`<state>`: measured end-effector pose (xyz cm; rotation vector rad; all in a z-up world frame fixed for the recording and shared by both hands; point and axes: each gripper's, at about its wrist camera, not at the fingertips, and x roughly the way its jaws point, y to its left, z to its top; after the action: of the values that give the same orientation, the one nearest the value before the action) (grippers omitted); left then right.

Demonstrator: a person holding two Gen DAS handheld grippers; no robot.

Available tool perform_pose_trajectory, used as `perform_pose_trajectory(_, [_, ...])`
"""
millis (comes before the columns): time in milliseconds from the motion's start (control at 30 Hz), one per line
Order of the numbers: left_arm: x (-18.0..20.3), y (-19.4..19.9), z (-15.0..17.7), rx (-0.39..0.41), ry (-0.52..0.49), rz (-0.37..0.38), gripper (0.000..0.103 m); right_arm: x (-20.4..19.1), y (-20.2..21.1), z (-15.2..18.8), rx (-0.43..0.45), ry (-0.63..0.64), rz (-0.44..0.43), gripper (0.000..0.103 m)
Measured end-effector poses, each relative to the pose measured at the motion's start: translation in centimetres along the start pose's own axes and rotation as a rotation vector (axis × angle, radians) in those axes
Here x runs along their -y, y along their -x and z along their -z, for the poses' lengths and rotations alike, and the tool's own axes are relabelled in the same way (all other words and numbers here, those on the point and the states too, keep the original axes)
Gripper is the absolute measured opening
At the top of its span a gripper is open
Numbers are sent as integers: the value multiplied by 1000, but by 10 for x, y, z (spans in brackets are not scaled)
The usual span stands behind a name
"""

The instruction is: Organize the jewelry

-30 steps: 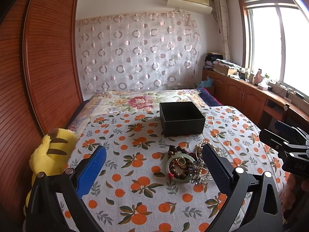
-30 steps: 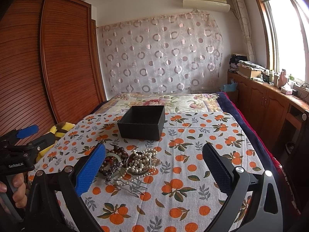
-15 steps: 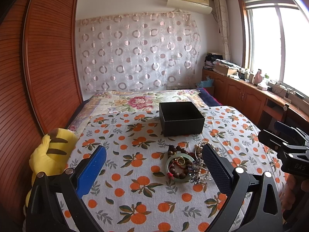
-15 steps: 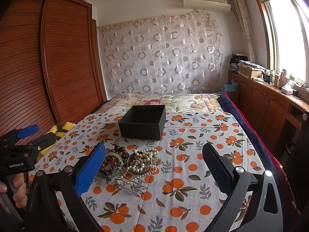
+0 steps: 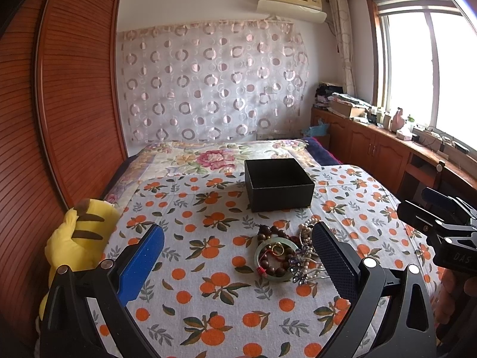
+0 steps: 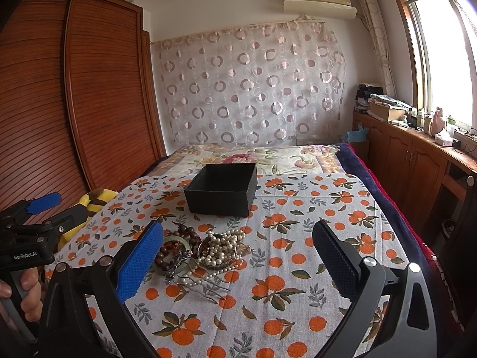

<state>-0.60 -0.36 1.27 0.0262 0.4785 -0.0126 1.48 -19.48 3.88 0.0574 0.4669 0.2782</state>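
A heap of jewelry (image 5: 283, 256) lies on the orange-print cloth: a green bangle (image 5: 275, 261), brown wooden beads (image 6: 186, 235), a pearl necklace (image 6: 222, 247) and a purple hairpin (image 6: 179, 264). Behind it stands an open black box (image 5: 278, 183), also in the right wrist view (image 6: 222, 192), and it looks empty. My left gripper (image 5: 238, 256) is open, above the cloth, with the heap near its right finger. My right gripper (image 6: 238, 256) is open too, with the heap just inside its left finger. Neither holds anything.
A yellow striped plush toy (image 5: 74, 238) lies at the bed's left edge beside the wooden wardrobe (image 5: 59, 104). A low cabinet (image 6: 417, 161) with clutter runs under the window on the right. A hand (image 6: 26, 292) grips the left tool's handle.
Both grippers have crept slightly forward toward the jewelry heap. Their fingers stay spread, and the jewelry and the box have not moved.
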Motion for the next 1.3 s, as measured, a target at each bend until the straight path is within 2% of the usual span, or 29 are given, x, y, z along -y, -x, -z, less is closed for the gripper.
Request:
perform_pose_trajectory(433, [3,-4,2,-15,-1,9,96,-1,-1,0,-4,0,-1,101])
perform_pose_trajectory(700, [4,-29,18,-86,-8,70,96,-1,-10,10,-43,1,-18,100])
perform_pose_trajectory(1167, [28,-73,42,-224,-84,191,96,24,-51,44,-169,45,-52,72])
perform_pose_trajectory(1300, [33,-85,44,-265,-95,235,96,25,-63,50,-201,64,-54,70])
